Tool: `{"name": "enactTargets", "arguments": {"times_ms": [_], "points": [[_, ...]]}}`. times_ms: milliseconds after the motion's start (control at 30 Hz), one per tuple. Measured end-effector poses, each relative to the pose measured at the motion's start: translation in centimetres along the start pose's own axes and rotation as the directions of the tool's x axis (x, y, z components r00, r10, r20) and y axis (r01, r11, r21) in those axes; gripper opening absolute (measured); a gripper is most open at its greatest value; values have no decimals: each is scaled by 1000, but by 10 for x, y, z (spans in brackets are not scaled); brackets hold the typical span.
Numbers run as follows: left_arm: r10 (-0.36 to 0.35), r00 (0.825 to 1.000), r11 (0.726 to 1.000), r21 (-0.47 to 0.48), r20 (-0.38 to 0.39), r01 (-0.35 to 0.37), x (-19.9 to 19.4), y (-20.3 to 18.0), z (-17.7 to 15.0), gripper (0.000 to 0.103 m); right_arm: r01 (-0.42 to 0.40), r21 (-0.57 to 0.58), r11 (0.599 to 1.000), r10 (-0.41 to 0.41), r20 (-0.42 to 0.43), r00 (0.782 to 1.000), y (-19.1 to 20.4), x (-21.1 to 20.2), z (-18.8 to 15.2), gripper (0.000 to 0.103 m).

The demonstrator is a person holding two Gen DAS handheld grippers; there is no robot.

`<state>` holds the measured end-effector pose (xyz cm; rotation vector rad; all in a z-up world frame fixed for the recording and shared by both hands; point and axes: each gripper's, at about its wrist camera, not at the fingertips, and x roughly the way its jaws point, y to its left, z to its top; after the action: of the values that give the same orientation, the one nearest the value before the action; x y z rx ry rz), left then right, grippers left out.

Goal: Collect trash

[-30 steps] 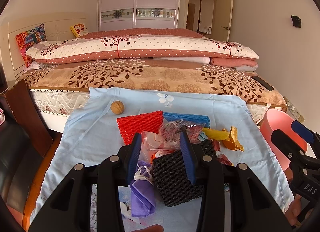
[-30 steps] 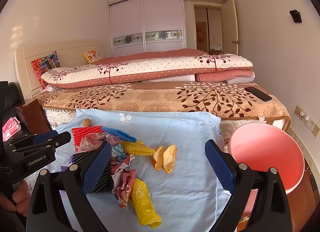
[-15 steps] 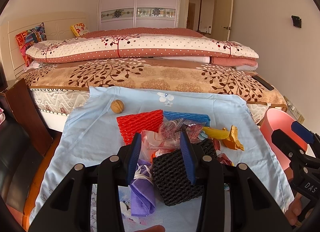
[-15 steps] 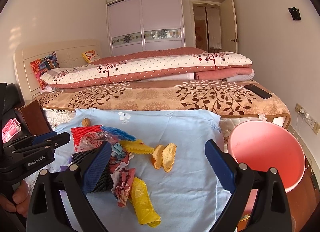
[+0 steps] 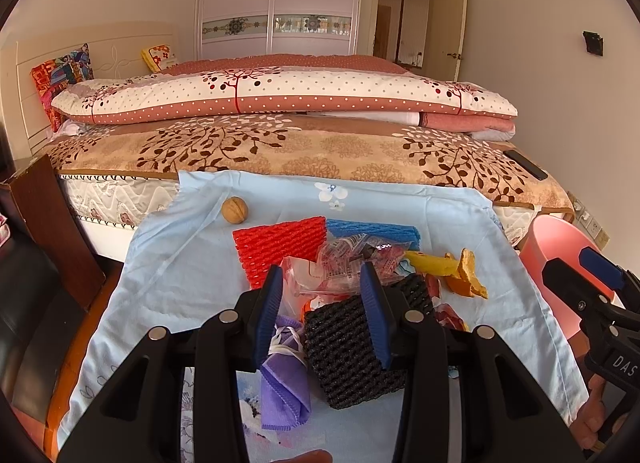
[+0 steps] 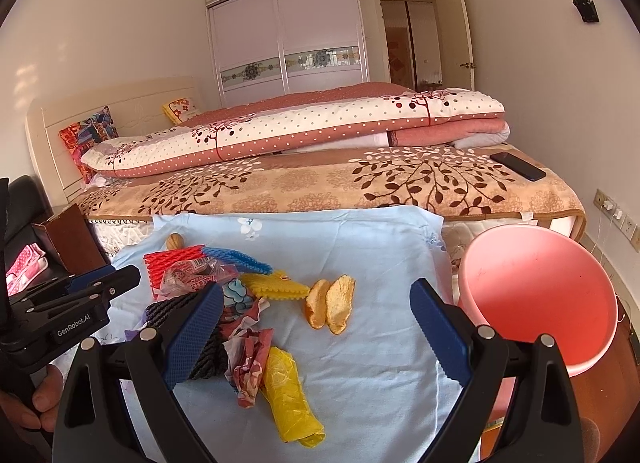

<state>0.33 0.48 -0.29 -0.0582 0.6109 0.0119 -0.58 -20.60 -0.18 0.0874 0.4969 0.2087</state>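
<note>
Beside the bed, on a cloth-covered surface: trash collection not begun, as far as can be judged
Light blue floral cloth (image 6: 360, 375): spread flat, bearing all the loose trash
Round pink plastic basin (image 6: 536, 295): stands off the cloth's right edge, the likely receptacle; the visible inside holds nothing
Black foam mesh sleeve (image 5: 352, 355): largest piece, nearest the left tongs, untouched
Red foam mesh sleeve (image 5: 280, 251): flat, behind the pile, a blue foam mesh sleeve (image 5: 372, 231) just beside it
Yellow crumpled plastic wrapper (image 6: 292, 399): near edge of the cloth, right of the pile
Purple non-woven cloth scrap (image 5: 284, 387): touching the black sleeve's left side
Clear crinkled plastic bags (image 5: 344, 267): heaped mid-pile
Two orange peel pieces (image 6: 330, 303): apart from the pile, towards the basin
Walnut (image 5: 235, 210): alone at the far left corner
Left gripper (image 5: 324, 311): tongs apart, moderately, hovering above the pile, gripping nothing
Right gripper (image 6: 316, 339): tongs spread wide, empty, above the cloth's middle
Remaining: every listed item to go
</note>
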Motion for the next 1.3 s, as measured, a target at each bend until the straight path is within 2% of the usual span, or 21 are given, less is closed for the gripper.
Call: {"name": "enactTargets", "arguments": {"times_ms": [700, 1033, 1300], "points": [[-3, 1000, 1000, -1, -4, 3, 2, 0, -7, 41, 12, -26, 1000, -11, 32, 999, 0, -6, 1, 90], [-5, 1000, 1000, 6, -8, 5, 0, -2, -10, 41, -6, -45, 999, 7, 26, 1000, 2, -6, 0, 88], [-42, 999, 999, -1, 11, 42, -6, 8, -5, 41, -28, -56, 998, 27, -10, 1000, 0, -3, -4, 87]]}}
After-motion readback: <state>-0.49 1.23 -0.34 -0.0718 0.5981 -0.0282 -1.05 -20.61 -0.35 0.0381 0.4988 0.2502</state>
